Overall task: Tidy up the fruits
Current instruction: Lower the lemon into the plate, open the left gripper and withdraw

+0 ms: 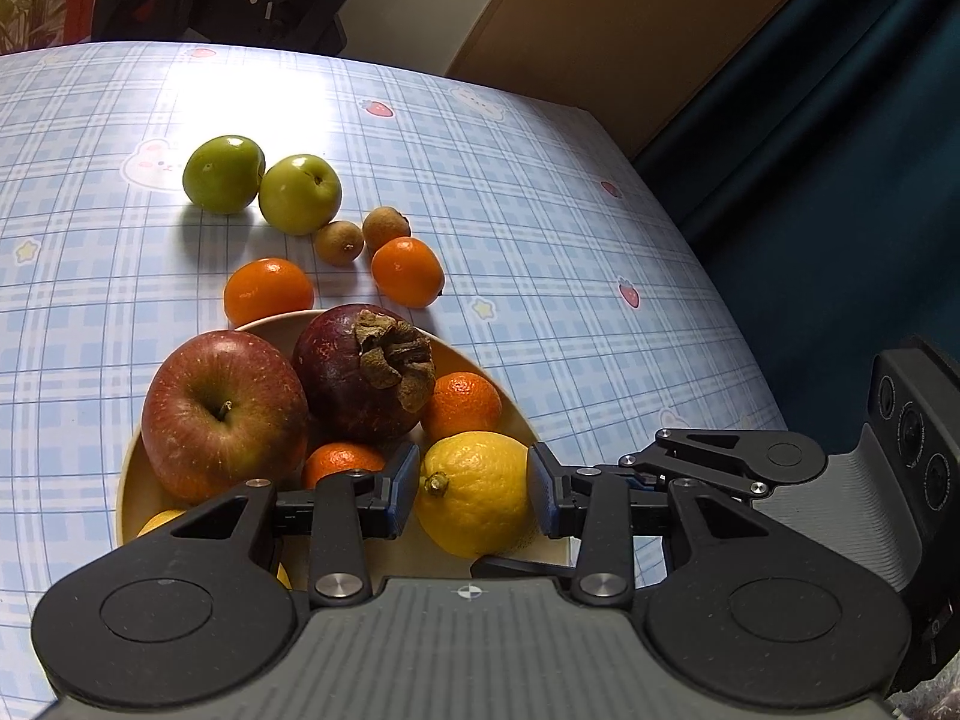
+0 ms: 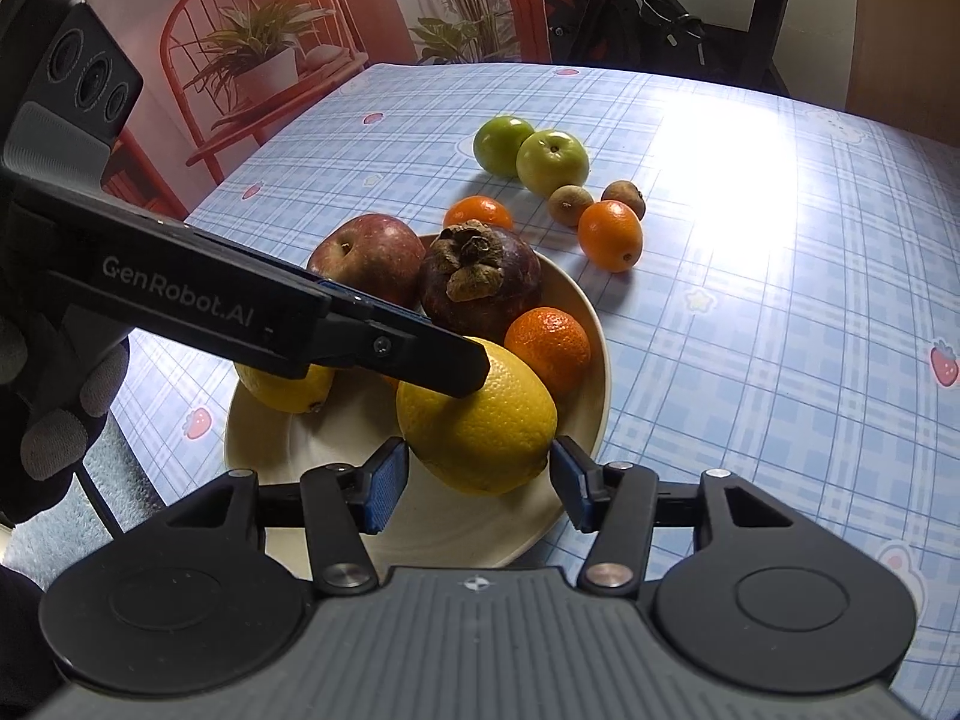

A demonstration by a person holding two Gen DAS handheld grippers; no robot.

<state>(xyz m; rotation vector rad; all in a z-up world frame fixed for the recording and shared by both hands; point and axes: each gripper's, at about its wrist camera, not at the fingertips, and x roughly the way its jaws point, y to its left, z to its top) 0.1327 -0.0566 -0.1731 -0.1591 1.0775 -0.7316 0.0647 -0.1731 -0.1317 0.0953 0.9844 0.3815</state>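
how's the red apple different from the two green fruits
The red apple sits in the bowl; the two green fruits lie on the tablecloth beyond it. The red apple looks larger and is streaked red; the green fruits are plain green. All are round, with stem dimples.

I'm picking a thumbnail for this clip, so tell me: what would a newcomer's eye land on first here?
First, the bright yellow lemon at the near side of the cream bowl, flanked by the pads of both hand-held grippers, right and left. Behind it in the bowl sit a dark purple mangosteen and a red apple. Farther off on the blue plaid tablecloth lie two green apples.
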